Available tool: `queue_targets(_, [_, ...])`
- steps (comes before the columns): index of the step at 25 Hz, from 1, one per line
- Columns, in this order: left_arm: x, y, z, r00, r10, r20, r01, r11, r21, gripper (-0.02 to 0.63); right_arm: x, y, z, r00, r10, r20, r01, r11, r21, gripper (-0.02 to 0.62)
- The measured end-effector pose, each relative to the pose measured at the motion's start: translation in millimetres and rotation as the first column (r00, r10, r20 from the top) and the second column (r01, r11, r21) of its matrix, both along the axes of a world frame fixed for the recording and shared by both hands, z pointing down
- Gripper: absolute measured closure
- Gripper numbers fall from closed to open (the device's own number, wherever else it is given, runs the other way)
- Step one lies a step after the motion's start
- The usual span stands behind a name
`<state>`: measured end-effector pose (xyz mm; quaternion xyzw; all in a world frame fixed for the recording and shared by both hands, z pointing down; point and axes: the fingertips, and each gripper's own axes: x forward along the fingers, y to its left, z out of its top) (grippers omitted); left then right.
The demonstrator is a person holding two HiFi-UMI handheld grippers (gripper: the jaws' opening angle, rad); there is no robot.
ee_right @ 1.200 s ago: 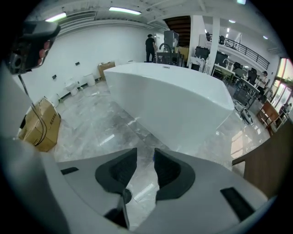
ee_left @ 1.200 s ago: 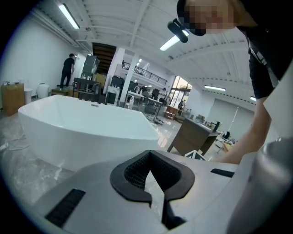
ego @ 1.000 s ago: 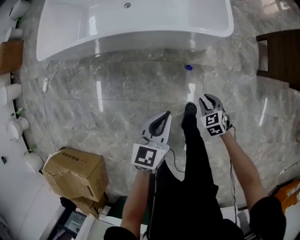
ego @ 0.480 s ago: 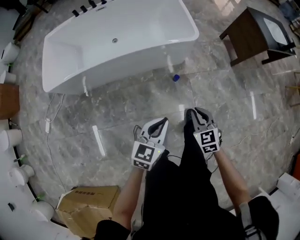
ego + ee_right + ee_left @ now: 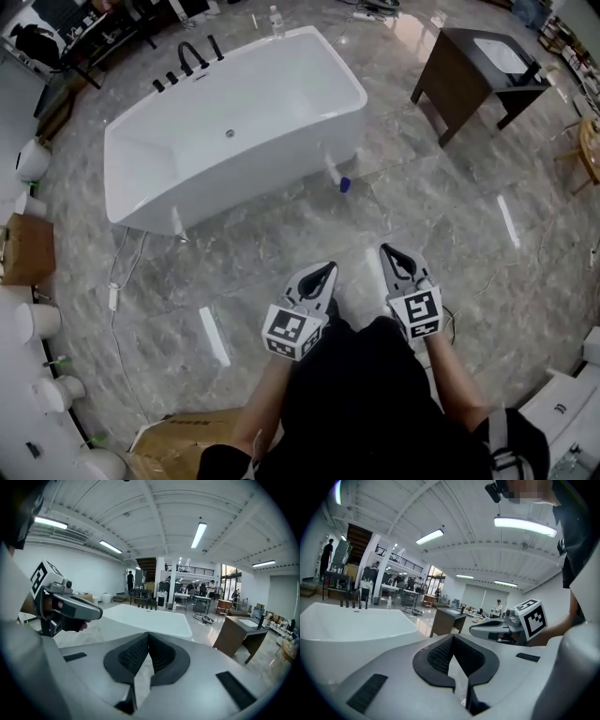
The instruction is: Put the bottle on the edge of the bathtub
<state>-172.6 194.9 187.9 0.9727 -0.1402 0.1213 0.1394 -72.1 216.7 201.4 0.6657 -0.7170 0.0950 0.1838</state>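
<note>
Bottle (image 5: 275, 19) beyond the bathtub (image 5: 234, 141) could be knocked over if approached with left tongs (image 5: 327, 270) and right tongs (image 5: 386, 251) closed and empty, as now.

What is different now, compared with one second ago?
The right gripper closed its jaws, with nothing between them. The head view swung up, so the bathtub shows farther off. The left gripper stayed shut and empty.
</note>
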Motion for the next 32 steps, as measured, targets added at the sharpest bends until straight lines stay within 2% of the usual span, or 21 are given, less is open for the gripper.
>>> queue_targets(4, [-5.2, 32.3, -27.9, 0.999, -0.027, -0.032, 0.027, 0.999, 0.019, 0.597, -3.8, 47.7, -29.3, 0.995, 0.004, 0.099, -0.008, 0.999, 0.039, 0.581])
queue_targets(9, [8.2, 87.1, -67.3, 0.995, -0.060, -0.082, 0.067, 0.994, 0.088, 0.597, 6.6, 118.9, -72.8, 0.979, -0.055, 0.195, 0.031, 0.992, 0.123, 0.581])
queue_targets(12, [11.4, 121.5, -82.0, 0.989, -0.097, -0.109, 0.107, 0.990, 0.093, 0.597, 12.4, 156.5, -95.9, 0.969, -0.096, 0.228, 0.057, 0.984, 0.172, 0.581])
queue_targets(14, [11.8, 148.4, -87.4, 0.987, -0.118, -0.109, 0.128, 0.988, 0.082, 0.597, 16.2, 183.9, -106.4, 0.960, -0.105, 0.258, 0.062, 0.983, 0.172, 0.581])
queue_targets(21, [19.5, 222.3, -77.6, 0.982, -0.167, -0.090, 0.175, 0.980, 0.093, 0.597, 33.4, 252.3, -87.7, 0.944, -0.172, 0.282, 0.127, 0.977, 0.171, 0.581])
queue_targets(27, [18.1, 251.0, -82.6, 0.979, -0.181, -0.094, 0.190, 0.978, 0.090, 0.597, 25.7, 283.5, -85.8, 0.932, -0.206, 0.299, 0.163, 0.973, 0.161, 0.581])
queue_targets(32, [23.1, 267.0, -79.6, 0.983, -0.165, -0.076, 0.171, 0.981, 0.090, 0.597, 31.6, 296.5, -90.3, 0.935, -0.190, 0.299, 0.139, 0.973, 0.183, 0.581])
